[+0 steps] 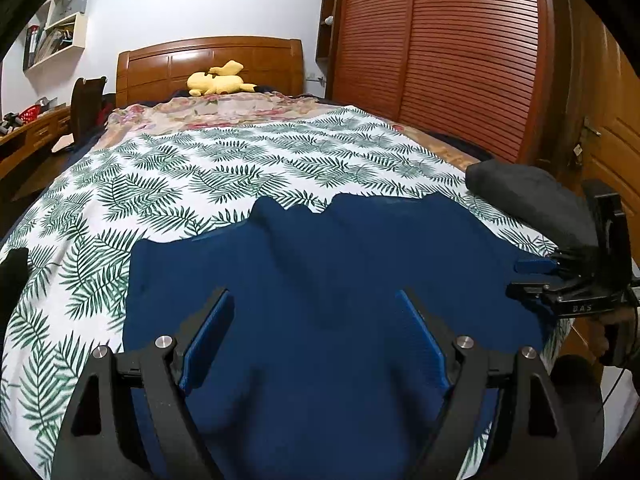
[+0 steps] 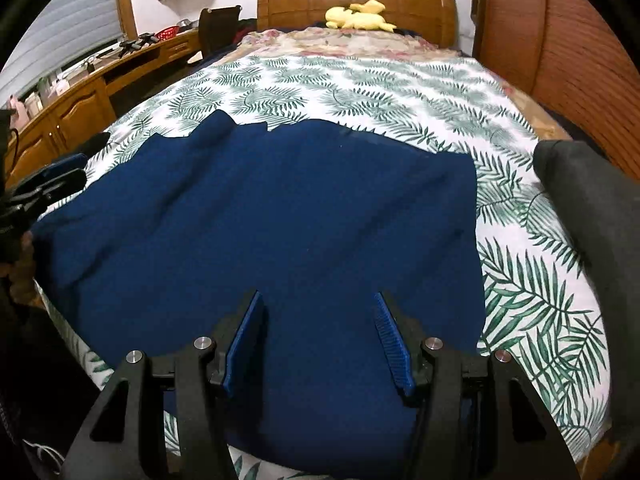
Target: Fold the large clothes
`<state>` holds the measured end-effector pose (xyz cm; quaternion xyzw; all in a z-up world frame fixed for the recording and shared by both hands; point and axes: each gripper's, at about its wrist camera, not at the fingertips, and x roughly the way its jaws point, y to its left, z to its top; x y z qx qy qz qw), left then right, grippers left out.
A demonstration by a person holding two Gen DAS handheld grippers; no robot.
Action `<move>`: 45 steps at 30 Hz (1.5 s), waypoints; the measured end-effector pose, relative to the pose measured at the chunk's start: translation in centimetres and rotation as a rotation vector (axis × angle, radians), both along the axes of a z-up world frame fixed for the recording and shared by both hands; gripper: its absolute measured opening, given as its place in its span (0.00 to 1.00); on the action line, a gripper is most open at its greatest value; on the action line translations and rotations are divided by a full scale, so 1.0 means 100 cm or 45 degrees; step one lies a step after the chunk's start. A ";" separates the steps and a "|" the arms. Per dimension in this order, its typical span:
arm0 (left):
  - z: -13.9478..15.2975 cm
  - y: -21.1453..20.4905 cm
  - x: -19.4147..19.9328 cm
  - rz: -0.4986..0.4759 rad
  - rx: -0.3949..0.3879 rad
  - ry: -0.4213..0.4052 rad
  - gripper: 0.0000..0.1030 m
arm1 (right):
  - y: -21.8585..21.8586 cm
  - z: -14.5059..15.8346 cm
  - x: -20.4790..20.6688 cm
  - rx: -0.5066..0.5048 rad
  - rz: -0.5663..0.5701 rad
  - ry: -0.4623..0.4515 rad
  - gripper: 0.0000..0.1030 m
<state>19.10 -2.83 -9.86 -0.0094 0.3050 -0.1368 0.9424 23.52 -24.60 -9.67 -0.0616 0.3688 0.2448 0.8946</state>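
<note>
1. Desk, wooden [image 2: 80,96]: far left of the right wrist view, along the wall, cluttered; no part in the task.
2. Left claw [image 1: 316,320]: spread wide, blue pads [image 1: 208,344] apart, nothing pinched; poised over the near left part of the garment.
3. Blue garment [image 1: 320,264]: large, dark blue, spread on the bed across its foot end; near hem at or over the mattress edge, far edge ragged and uneven, soft ridges running through the middle.
4. Right claw [image 2: 320,328]: spread, though less widely than the left, holding nothing; poised over the near right part of the garment, right edge of the cloth just beside it.
5. Bed cover, fern print [image 2: 532,280]: bare around the garment, room enough beyond for a fold.
6. Dark bundle [image 2: 592,208]: at the right edge of the bed, apart from the blue cloth.
7. Plush toy, yellow [image 2: 360,14]: at the headboard, well apart.
8. Step judged in hand: taking hold of the near hem. Advice: pinch one layer only at matching points left and right, lift evenly, keep the cloth taut between claws, lay hem to far edge, then press ridges flat.
</note>
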 end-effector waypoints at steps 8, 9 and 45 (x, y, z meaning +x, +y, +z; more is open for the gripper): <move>0.007 0.006 -0.045 0.050 0.009 0.002 0.80 | 0.029 0.008 -0.028 0.039 0.115 -0.079 0.57; 0.009 0.008 -0.050 0.052 0.014 -0.002 0.77 | 0.034 0.008 -0.030 0.037 0.136 -0.093 0.57; -0.051 0.075 -0.096 0.418 -0.051 0.392 0.45 | 0.098 -0.025 -0.019 -0.012 0.459 -0.100 0.58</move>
